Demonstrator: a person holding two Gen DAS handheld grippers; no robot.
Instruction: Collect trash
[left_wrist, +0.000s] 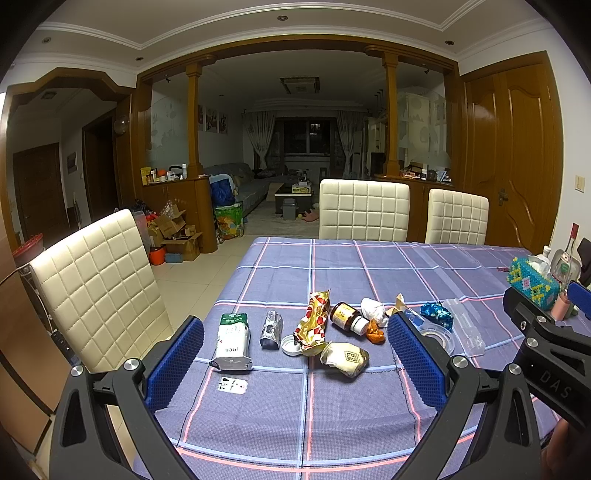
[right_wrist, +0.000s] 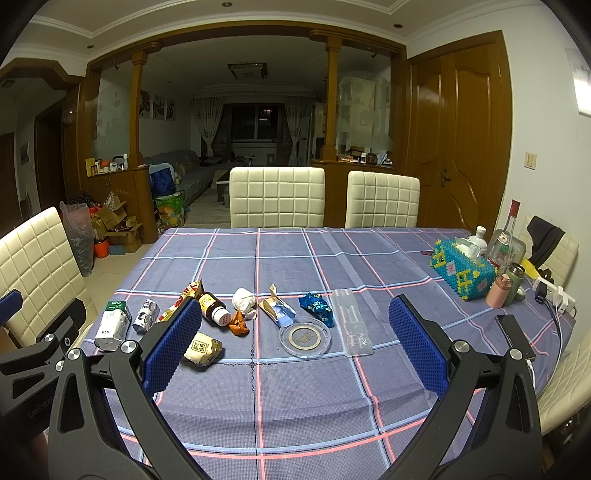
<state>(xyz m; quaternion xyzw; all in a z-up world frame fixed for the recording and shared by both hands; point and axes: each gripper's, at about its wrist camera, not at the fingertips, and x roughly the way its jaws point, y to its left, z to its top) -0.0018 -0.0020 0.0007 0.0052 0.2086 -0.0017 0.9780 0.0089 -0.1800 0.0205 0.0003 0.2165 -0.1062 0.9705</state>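
Two open tools (left_wrist: 295, 363) (right_wrist: 295, 345); one brown bottle (right_wrist: 213, 307); three chairs.

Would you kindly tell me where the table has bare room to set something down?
Free: the near cloth between the trash row and the table edge, and the far half up to the chairs. Crowded: the row from milk carton to clear tray, and the right edge by the tissue box.

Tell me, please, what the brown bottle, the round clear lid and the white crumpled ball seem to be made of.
Brown bottle: probably amber glass or plastic, glossy with highlights; white cap looks plastic.
Round clear lid: seemingly transparent hard plastic, since the tablecloth shows through its rim.
White crumpled ball: likely tissue paper, matte with soft creases.
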